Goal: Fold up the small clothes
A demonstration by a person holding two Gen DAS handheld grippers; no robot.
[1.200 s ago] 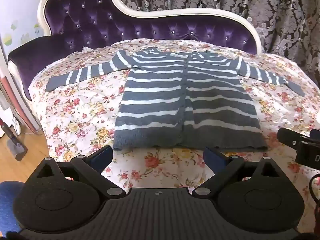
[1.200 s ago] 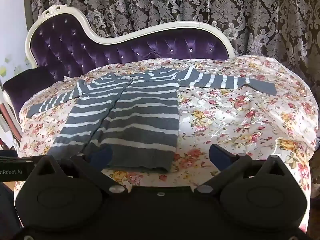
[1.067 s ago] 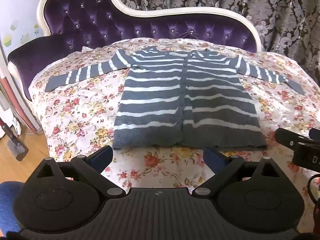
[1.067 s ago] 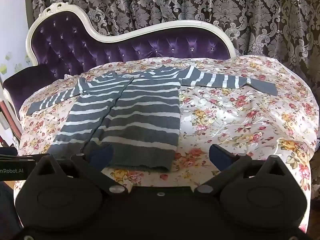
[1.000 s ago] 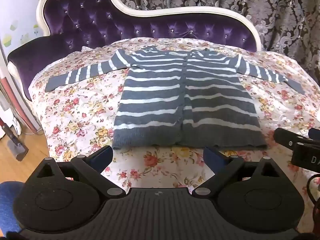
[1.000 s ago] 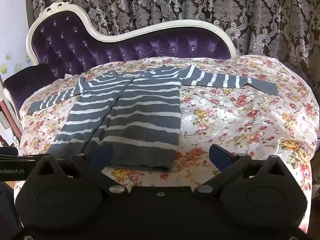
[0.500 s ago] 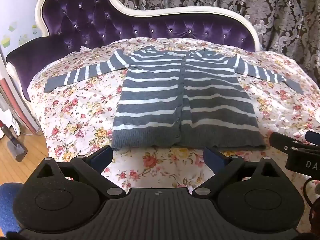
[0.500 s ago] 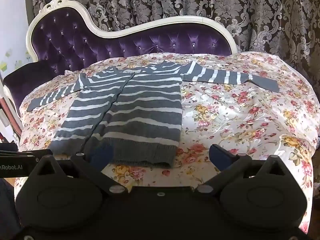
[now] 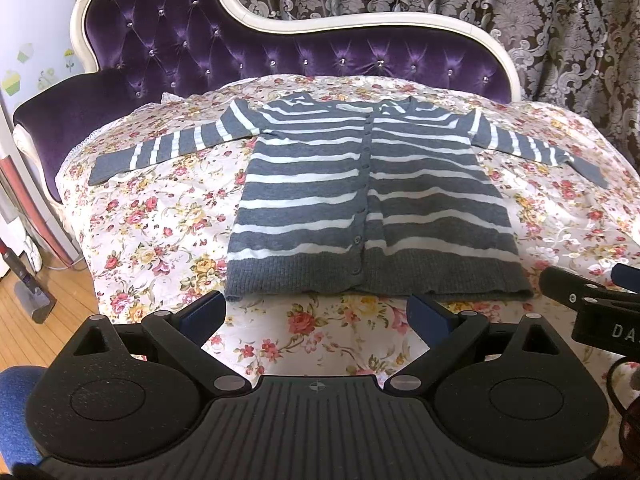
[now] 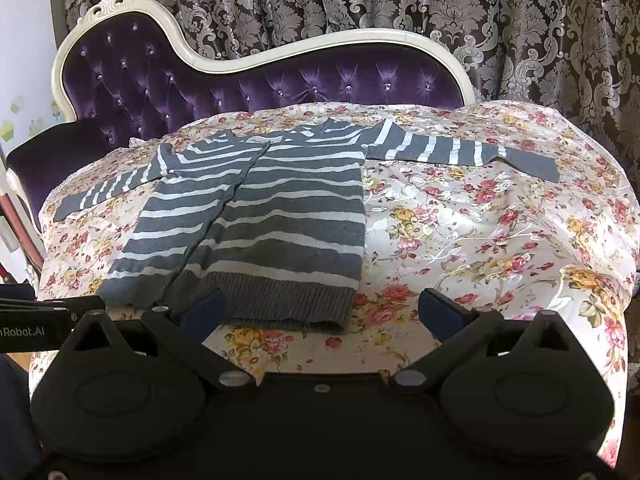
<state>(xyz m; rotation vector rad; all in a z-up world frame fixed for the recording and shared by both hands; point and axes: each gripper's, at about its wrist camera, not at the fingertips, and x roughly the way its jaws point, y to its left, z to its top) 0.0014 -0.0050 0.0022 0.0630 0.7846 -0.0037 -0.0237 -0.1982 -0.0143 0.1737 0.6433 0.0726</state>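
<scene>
Grey-and-white striped cardigan (image 9: 372, 204) spread flat and buttoned on the floral bedsheet (image 9: 160, 216), both sleeves stretched out toward 9 and 3 o'clock, ribbed hem nearest the cameras, collar toward 12 o'clock. In the left wrist view, centred in frame; in the right wrist view (image 10: 256, 224), lying left of centre, around 10 to 11 o'clock, with the right sleeve reaching toward 1 o'clock.

Left gripper (image 9: 316, 314) hovering just short of the hem, jaws wide apart, nothing between them, blue-padded fingertips (image 9: 200, 316) over bare sheet at roughly 7 and 5 o'clock of the hem's middle. Not touching the knit.

Right gripper (image 10: 320, 310) likewise spread wide and empty, its left fingertip (image 10: 204, 312) overlapping the ribbed hem in view, contact impossible to confirm; its right fingertip over bare floral sheet (image 10: 480, 232). Part of the right gripper also visible at 3 o'clock in the left wrist view (image 9: 580, 296); part of the left gripper at 9 o'clock in the right wrist view (image 10: 40, 320).

Behind the bed at 12 o'clock, a purple tufted headboard (image 9: 280, 56) with a cream frame, backed by a damask-patterned curtain (image 10: 400, 0). Wooden floor (image 9: 36, 320) at 8 o'clock in the left wrist view.
</scene>
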